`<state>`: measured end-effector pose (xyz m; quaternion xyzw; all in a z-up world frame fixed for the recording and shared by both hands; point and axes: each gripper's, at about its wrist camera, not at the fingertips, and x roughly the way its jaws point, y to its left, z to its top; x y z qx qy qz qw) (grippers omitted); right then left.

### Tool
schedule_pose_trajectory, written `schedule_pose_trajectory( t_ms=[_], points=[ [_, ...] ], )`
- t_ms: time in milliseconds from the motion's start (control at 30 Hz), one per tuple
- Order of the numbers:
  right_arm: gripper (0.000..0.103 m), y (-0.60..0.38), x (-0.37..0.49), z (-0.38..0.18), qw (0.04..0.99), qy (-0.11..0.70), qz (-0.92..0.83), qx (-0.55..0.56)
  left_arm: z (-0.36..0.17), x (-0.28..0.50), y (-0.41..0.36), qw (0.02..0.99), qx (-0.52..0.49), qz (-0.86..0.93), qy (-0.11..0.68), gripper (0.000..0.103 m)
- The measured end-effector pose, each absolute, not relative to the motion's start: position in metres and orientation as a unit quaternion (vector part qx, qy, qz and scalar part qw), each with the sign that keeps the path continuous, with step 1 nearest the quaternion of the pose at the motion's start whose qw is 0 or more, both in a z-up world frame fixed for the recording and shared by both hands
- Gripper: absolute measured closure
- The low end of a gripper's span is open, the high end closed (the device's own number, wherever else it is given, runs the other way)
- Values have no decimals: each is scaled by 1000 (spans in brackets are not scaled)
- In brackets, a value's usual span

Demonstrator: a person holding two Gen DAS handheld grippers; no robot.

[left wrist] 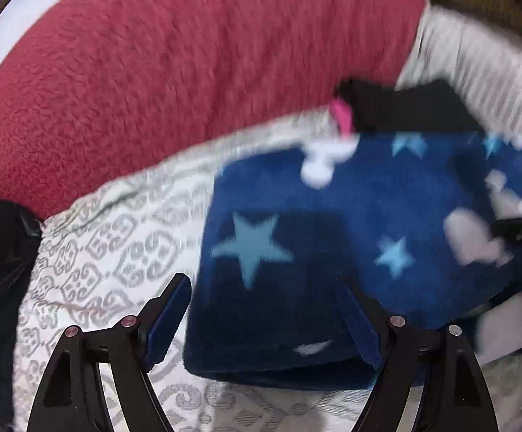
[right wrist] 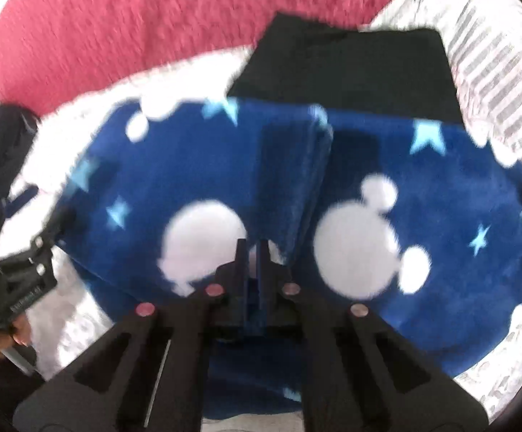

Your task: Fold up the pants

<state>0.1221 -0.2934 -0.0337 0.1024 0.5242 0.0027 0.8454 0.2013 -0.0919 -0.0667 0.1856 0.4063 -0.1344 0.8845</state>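
on a patterned bedspread with a red blanket far behind, folded blue pants lie long left to right. the right gripper, pressed together and seemingly empty, hovers over their middle; the left gripper, spread, straddles their near left corner.

No legible text, label, brand or number — faint lettering on the left tool blurs beyond reading.

- The left wrist view looks steeply down along its own left gripper from close above the bed cover, with the red blanket ahead
- The right wrist view looks down from close over the blue pants, along the right gripper
- Both views share the pants, the blanket and a black garment
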Motion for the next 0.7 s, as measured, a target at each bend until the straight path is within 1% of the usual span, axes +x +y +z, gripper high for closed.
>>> schedule_pose_trajectory(
  t_ms=[100,400,600,700],
  points=[
    [99,-294,121,-46,849,518,10,101,-78,203,-85,885,165,-141,412,19],
    [98,-293,110,-39,858,507,5,83,-68,196,-88,886,164,-142,410,19],
    [96,-298,91,-36,862,502,-24,68,-53,184,-96,890,170,-150,395,19],
    [92,-305,81,-34,862,500,-38,67,-45,177,-105,891,177,-158,386,19]
  ],
)
